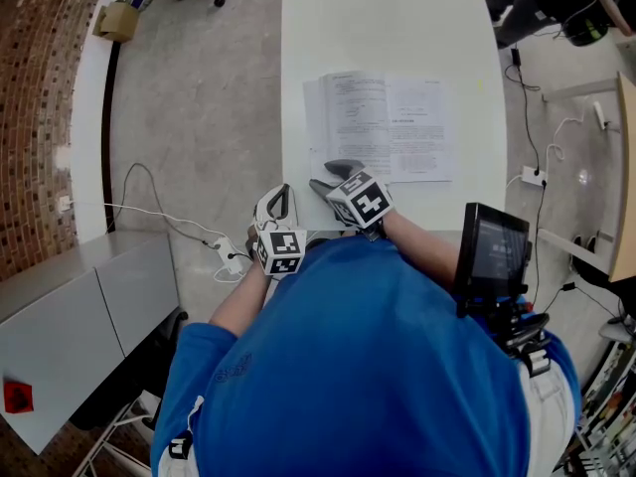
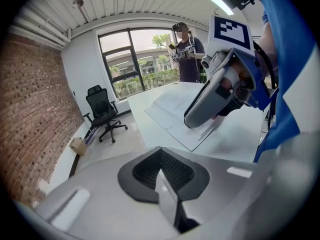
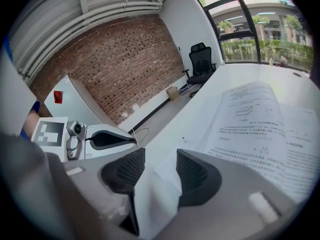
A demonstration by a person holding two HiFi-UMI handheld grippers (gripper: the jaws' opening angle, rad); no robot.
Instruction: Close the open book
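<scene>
The open book (image 1: pixel 383 127) lies flat on the white table (image 1: pixel 397 28), printed pages up; it also shows in the left gripper view (image 2: pixel 172 106) and the right gripper view (image 3: pixel 260 129). My right gripper (image 1: pixel 331 175) sits at the book's near left corner. Its jaws (image 3: pixel 155 171) stand apart, with a white page corner between the pads. My left gripper (image 1: pixel 275 202) hangs just off the table's left edge, near the front, with its jaws (image 2: pixel 162 169) shut on nothing. From there the right gripper (image 2: pixel 210 104) is seen resting over the book's edge.
Cables and a power strip (image 1: pixel 224 251) lie on the floor to the left of the table. A grey cabinet (image 1: pixel 70 316) stands at the lower left. A black office chair (image 2: pixel 102 109) stands by the window. Beyond the table's far end stands a person (image 2: pixel 187 54).
</scene>
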